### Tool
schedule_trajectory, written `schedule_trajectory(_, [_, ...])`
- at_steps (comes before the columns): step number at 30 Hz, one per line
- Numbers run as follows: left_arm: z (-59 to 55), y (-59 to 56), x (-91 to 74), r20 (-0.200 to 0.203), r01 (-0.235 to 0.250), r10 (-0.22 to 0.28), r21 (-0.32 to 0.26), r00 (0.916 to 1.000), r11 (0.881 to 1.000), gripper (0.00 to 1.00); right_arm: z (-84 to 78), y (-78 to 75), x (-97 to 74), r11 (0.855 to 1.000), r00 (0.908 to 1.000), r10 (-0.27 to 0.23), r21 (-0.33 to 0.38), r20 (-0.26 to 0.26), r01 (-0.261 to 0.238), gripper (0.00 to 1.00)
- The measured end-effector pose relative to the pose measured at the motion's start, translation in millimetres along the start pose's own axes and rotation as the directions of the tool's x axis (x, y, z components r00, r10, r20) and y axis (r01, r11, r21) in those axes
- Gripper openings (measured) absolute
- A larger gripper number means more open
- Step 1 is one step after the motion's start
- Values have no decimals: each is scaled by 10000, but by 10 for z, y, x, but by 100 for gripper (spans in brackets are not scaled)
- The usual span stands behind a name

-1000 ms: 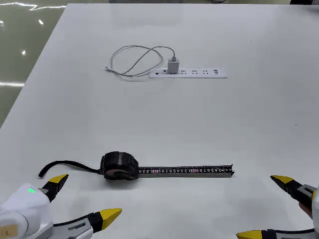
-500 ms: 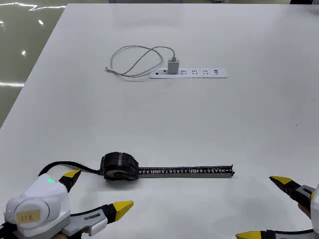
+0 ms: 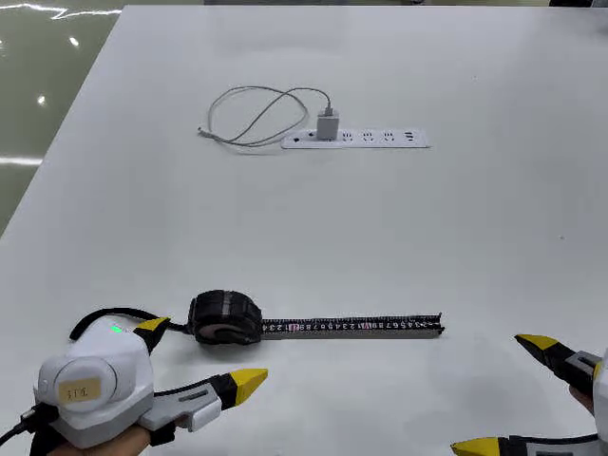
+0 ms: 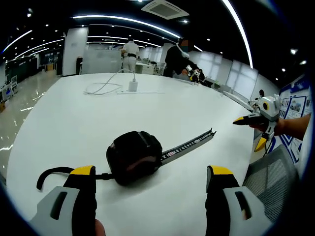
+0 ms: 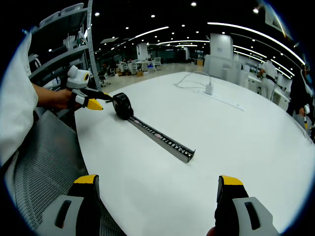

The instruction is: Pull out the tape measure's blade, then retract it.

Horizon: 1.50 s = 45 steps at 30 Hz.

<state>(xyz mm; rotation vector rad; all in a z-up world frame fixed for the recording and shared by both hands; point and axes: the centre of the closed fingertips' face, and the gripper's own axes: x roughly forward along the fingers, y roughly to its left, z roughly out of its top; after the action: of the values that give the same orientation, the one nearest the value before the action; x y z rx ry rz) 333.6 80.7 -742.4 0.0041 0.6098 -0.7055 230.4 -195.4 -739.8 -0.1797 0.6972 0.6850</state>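
Head view: tape measure (image 3: 226,317) laid on white table (image 3: 380,228), blade (image 3: 351,325) drawn out rightward. Left gripper view: left gripper (image 4: 151,171) held open just short of the case (image 4: 134,156). Right gripper view: right gripper (image 5: 158,180) held open, apart from the blade tip. Case judged rigid, best clamped across its sides.

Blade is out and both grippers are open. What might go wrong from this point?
The blade lies pulled out flat, with neither gripper on it; the right gripper is open and apart from its tip. Retracting unguided, it might whip.
The left gripper is open just short of the tape measure case, whose strap loops beside one jaw; closing might catch the strap or nudge the case away.
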Motion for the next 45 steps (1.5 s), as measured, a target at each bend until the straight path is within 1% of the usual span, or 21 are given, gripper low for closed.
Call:
schedule_trajectory(7, [3, 3, 105, -29, -71, 70, -162, 10000, 9998, 89, 4, -20, 22, 10000, 10000, 32, -16, -21, -32, 98])
schedule_trajectory(11, [0, -32, 175, -77, -11, 10, -194, 10000, 9998, 89, -3, -33, 33, 10000, 10000, 46, 14, -28, -46, 98])
schedule_trajectory(14, [18, -64, 207, -40, 113, -114, -281, 9999, 9995, 89, -4, -32, 33, 10000, 10000, 53, 17, -45, -53, 98])
schedule_trajectory(16, [36, -80, 221, -7, 104, -104, -235, 9999, 9997, 89, -8, -34, 33, 10000, 10000, 51, 32, -56, -51, 98])
schedule_trajectory(22, [47, -53, 239, 108, -40, 46, -516, 9999, 9987, 89, -20, -37, 36, 10000, 10000, 44, 42, -70, -44, 98])
schedule_trajectory(25, [58, -59, 250, 198, -192, 206, -657, 9996, 9977, 90, -25, -37, 45, 9999, 9999, 81, 69, -86, -80, 96])
schedule_trajectory(28, [53, -55, 268, 197, -426, 440, -648, 9988, 9970, 88, -30, -49, 56, 9999, 9998, 127, 100, -183, -125, 94])
schedule_trajectory(30, [62, -39, 268, 202, -628, 645, -750, 9977, 9952, 88, -32, -57, 59, 9999, 9996, 160, -5, -243, -160, 91])
schedule_trajectory(32, [71, -40, 277, 218, -692, 713, -844, 9972, 9940, 87, -27, -64, 65, 9998, 9994, 216, -30, -259, -217, 89])
schedule_trajectory(33, [63, -29, 282, 154, -855, 869, -757, 9961, 9935, 86, -22, -71, 67, 9996, 9993, 252, -81, -269, -254, 88])
schedule_trajectory(35, [73, -35, 290, 238, -847, 872, -911, 9959, 9922, 88, -14, -90, 77, 9993, 9991, 288, -212, -317, -295, 86])
schedule_trajectory(37, [62, -19, 299, 179, -1059, 1077, -797, 9940, 9912, 86, -8, -101, 81, 9990, 9988, 327, -293, -357, -338, 85])
schedule_trajectory(39, [75, -13, 303, 227, -1144, 1170, -942, 9929, 9890, 86, -5, -120, 87, 9986, 9985, 363, -379, -408, -379, 83])
schedule_trajectory(40, [78, -2, 309, 221, -1280, 1308, -988, 9912, 9868, 85, -1, -132, 92, 9983, 9984, 371, -425, -427, -389, 82])
schedule_trajectory(42, [74, -5, 326, 116, -1383, 1399, -921, 9901, 9861, 84, -4, -156, 101, 9979, 9981, 339, -542, -513, -366, 82])
schedule_trajectory(44, [71, 5, 341, 66, -1554, 1567, -922, 9876, 9835, 84, 7, -173, 106, 9964, 9977, 360, -748, -575, -402, 79])
schedule_trajectory(45, [80, 3, 343, 105, -1584, 1604, -1058, 9870, 9817, 85, 21, -187, 112, 9958, 9976, 364, -821, -587, -412, 78])
